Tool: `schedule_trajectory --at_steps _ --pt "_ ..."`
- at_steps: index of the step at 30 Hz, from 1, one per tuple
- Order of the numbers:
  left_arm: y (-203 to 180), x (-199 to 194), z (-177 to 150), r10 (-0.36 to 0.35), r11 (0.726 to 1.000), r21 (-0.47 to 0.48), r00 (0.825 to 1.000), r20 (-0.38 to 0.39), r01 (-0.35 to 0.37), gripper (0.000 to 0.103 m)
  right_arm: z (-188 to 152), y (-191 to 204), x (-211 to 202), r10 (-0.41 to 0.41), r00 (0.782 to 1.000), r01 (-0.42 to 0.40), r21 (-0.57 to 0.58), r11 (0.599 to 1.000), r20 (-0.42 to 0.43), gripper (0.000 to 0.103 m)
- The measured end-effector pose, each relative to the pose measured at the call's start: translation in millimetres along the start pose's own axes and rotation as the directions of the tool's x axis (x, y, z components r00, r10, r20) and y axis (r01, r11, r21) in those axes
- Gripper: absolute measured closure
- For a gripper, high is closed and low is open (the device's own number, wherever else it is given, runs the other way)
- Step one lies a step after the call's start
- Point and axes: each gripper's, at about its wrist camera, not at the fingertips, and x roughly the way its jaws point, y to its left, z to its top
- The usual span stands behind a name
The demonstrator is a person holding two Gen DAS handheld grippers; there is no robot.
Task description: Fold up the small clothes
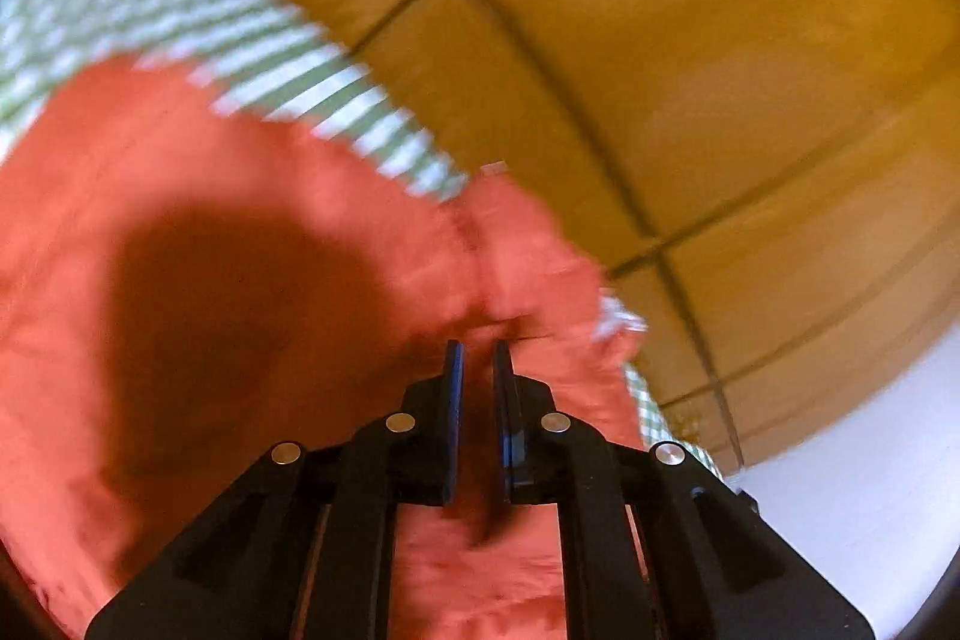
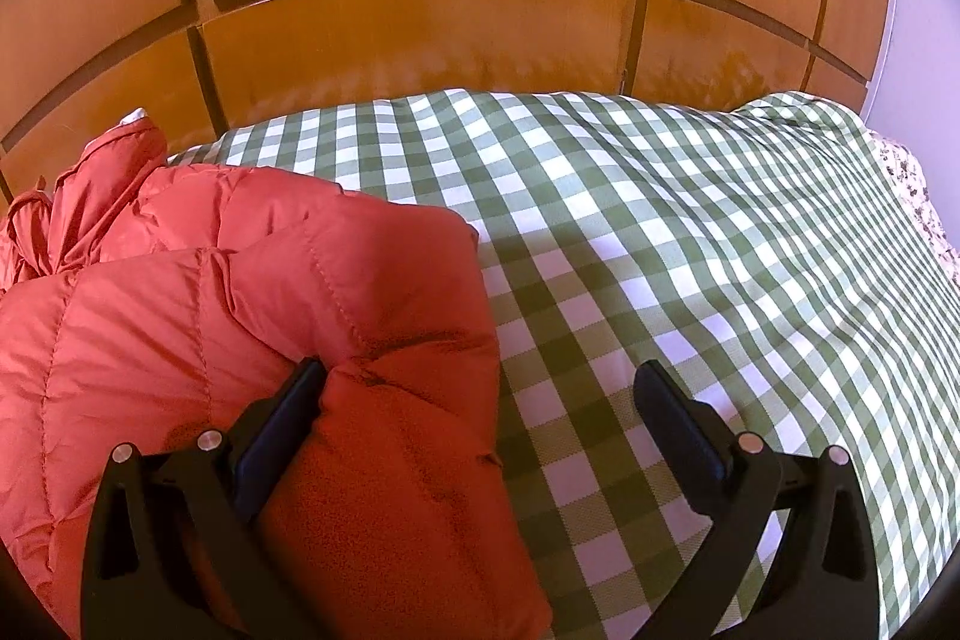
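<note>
A red quilted puffer jacket (image 2: 252,316) lies on a green and white checked cloth (image 2: 690,232), at the left of the right wrist view. My right gripper (image 2: 480,382) is open wide; its left finger (image 2: 282,418) presses into the jacket's folded right edge and its right finger (image 2: 678,424) is over bare cloth. In the blurred left wrist view my left gripper (image 1: 478,349) is shut on a fold of the red jacket (image 1: 210,232), with fabric pinched between the pads and the jacket spreading to the left.
Orange-brown wooden cabinet panels (image 2: 420,28) rise behind the checked cloth (image 1: 180,22). A white wall (image 2: 924,10) is at the right, also in the left wrist view (image 1: 870,490). A flowered fabric (image 2: 924,202) shows at the cloth's far right edge.
</note>
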Motion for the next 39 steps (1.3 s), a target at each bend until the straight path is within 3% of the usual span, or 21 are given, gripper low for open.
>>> schedule_trajectory --at_steps 2,4,8,10,14,19,22,23,25,26,27,34,39 --pt "-28.5 -1.0 0.3 0.004 0.995 0.103 1.000 0.017 -0.005 0.096 -0.2 0.0 -0.4 0.000 1.000 0.000 0.000 1.000 0.001 0.002" --pt "-52.6 8.7 -4.0 0.009 0.978 0.210 1.000 -0.022 -0.005 0.096 0.0 -0.7 -0.5 -0.001 1.000 0.001 -0.001 1.000 0.001 0.002" --pt "-69.8 62.8 -17.7 0.172 0.931 0.346 0.978 -0.120 -0.121 0.095 0.1 -1.3 -0.9 0.002 1.000 -0.002 0.001 1.000 0.002 0.002" --pt "-50.5 82.4 -25.3 0.242 0.914 0.363 0.961 -0.134 -0.179 0.096 0.2 -0.8 -1.1 0.004 1.000 -0.004 -0.001 1.000 0.004 0.002" --pt "-14.0 89.1 -44.2 0.191 0.920 0.371 0.972 -0.140 -0.127 0.096 -0.2 5.4 0.4 -0.004 1.000 0.004 -0.020 1.000 0.008 0.002" --pt "-20.5 85.4 -45.6 0.204 0.914 0.382 0.970 -0.135 -0.139 0.096 0.7 2.3 3.3 0.024 1.000 -0.024 0.001 1.000 -0.006 0.002" --pt "-27.5 64.1 -49.6 0.213 0.910 0.387 0.969 -0.126 -0.150 0.094 1.2 -4.7 4.7 0.061 0.998 -0.060 0.035 0.998 -0.023 0.002" --pt "-28.6 55.5 -52.1 0.213 0.910 0.386 0.969 -0.129 -0.148 0.084 1.8 -6.2 5.8 0.075 0.997 -0.073 0.045 0.996 -0.037 0.002" --pt "-29.1 32.8 -58.0 0.197 0.914 0.383 0.971 -0.134 -0.132 0.053 3.9 -8.6 7.6 0.097 0.993 -0.093 0.057 0.994 -0.069 0.002" --pt "-29.8 20.7 -61.5 0.201 0.911 0.388 0.972 -0.121 -0.140 0.024 5.4 -9.5 7.0 0.105 0.990 -0.101 0.055 0.993 -0.094 0.002" --pt "-30.6 6.8 -67.2 0.222 0.900 0.402 0.971 -0.093 -0.168 0.015 5.9 -11.4 3.9 0.112 0.987 -0.107 0.052 0.993 -0.112 0.002" --pt "-23.2 -44.2 -105.7 0.288 0.816 0.544 0.954 -0.086 -0.197 0.015 -12.9 -12.3 -52.3 0.117 0.989 -0.120 -0.021 0.993 -0.092 0.002" --pt "-10.5 -62.5 -118.9 0.307 0.823 0.532 0.944 -0.123 -0.198 0.013 -41.3 -0.4 -100.2 0.059 0.998 -0.062 -0.198 0.978 -0.019 0.002"
